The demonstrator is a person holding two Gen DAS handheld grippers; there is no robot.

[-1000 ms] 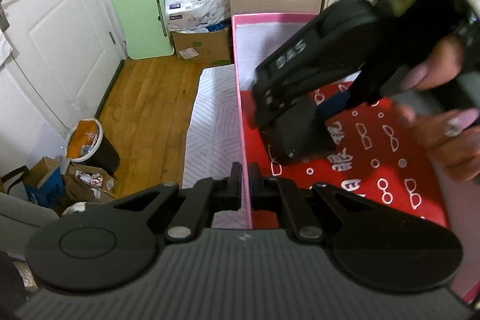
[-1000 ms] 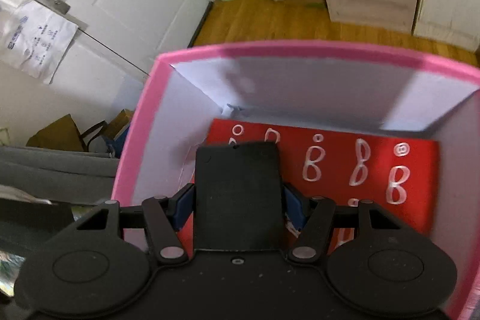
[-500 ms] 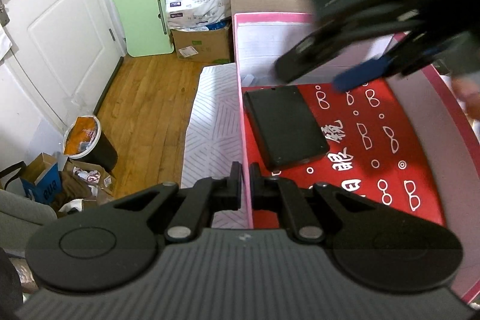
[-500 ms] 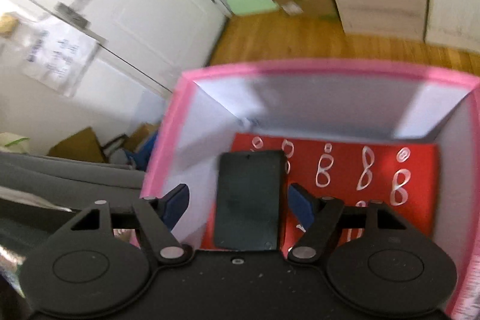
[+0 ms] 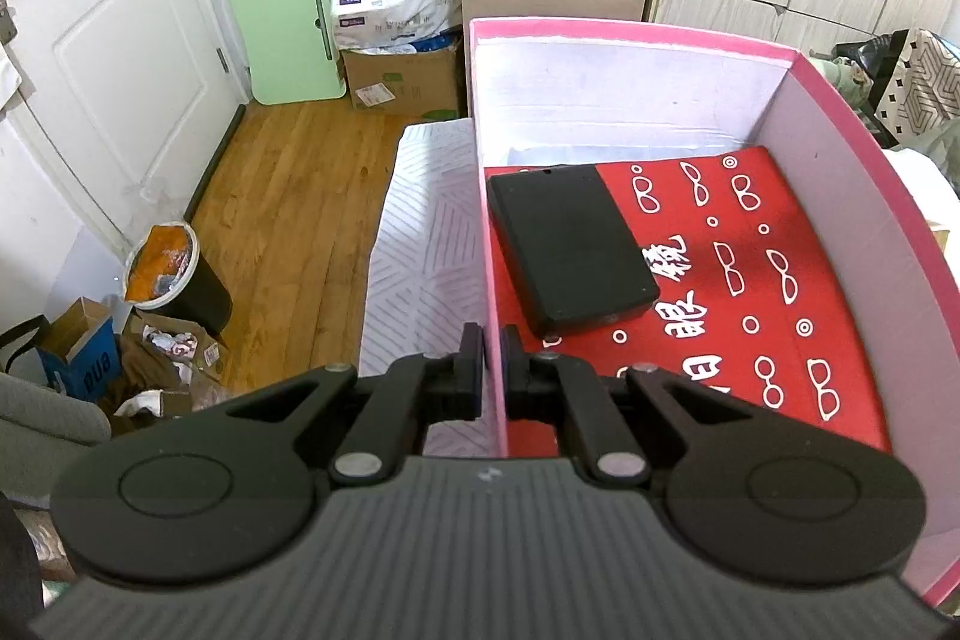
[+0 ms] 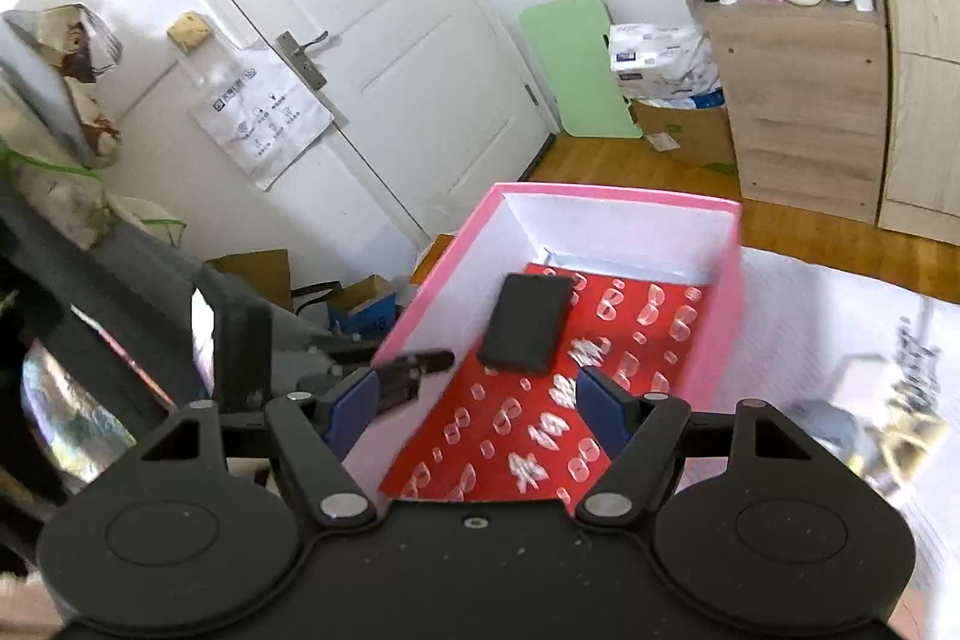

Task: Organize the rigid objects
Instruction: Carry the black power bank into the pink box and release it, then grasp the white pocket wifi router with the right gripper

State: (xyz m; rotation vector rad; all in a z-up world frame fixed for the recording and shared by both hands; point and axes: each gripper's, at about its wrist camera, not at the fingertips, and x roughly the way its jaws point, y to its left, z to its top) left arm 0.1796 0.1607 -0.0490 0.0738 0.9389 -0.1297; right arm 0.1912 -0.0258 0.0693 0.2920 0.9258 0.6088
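- At the near left wall of the pink cardboard box (image 5: 630,31), my left gripper (image 5: 491,370) is pinched tight on the thin wall, one black finger outside, one inside.
- Above the box's near end, my right gripper (image 6: 474,400) stands wide apart with nothing between its blue-padded fingers (image 6: 603,403); its jaws have just been opening.
- Inside the box, the flat black rectangular case (image 5: 567,244) lies on the red lining printed with white spectacles (image 5: 768,280), close to the left wall and apart from both grippers.
- Beneath the box, a white cloth with grey line pattern (image 5: 426,244) covers the surface.
- Beyond, a wooden floor (image 5: 288,196), a green board (image 5: 282,22) leaning on the wall, and a white door (image 6: 372,40).
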